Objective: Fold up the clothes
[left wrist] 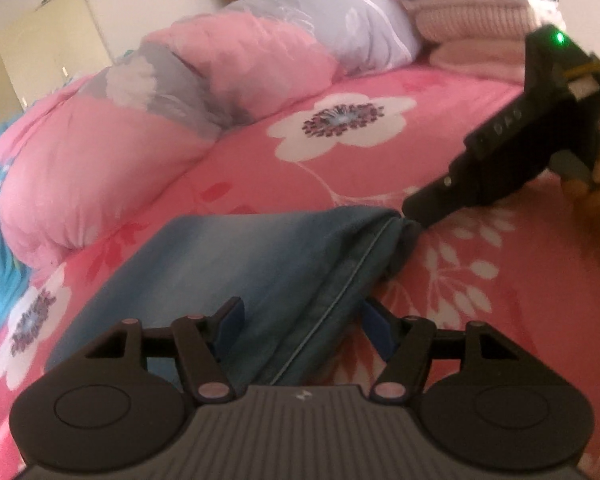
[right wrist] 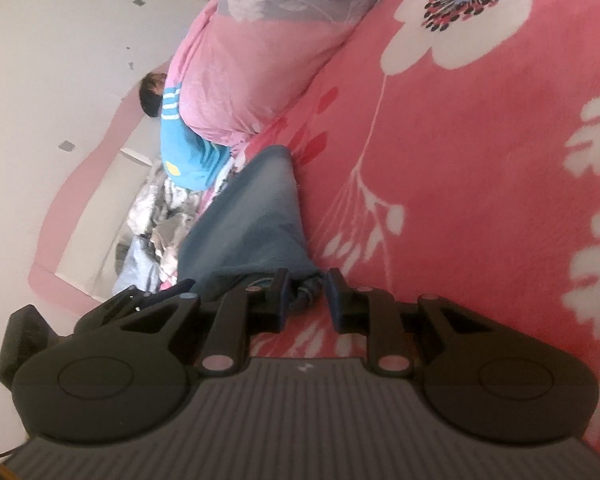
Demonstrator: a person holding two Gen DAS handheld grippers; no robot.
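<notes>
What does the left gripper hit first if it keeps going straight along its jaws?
Most likely the folded jeans: the left gripper has its jaws open with the denim already lying between them and running ahead. Beyond that is the pink floral bedsheet. Depth is unclear, so whether it is touching yet is uncertain.

The near end of the jeans [left wrist: 260, 264] runs under the left claw's [left wrist: 300, 322] body and out of sight. The hand [left wrist: 598, 184] holding the right claw [left wrist: 414, 210] is cut off by the edge. The folded stack [left wrist: 472, 20] behind is blurred.
</notes>
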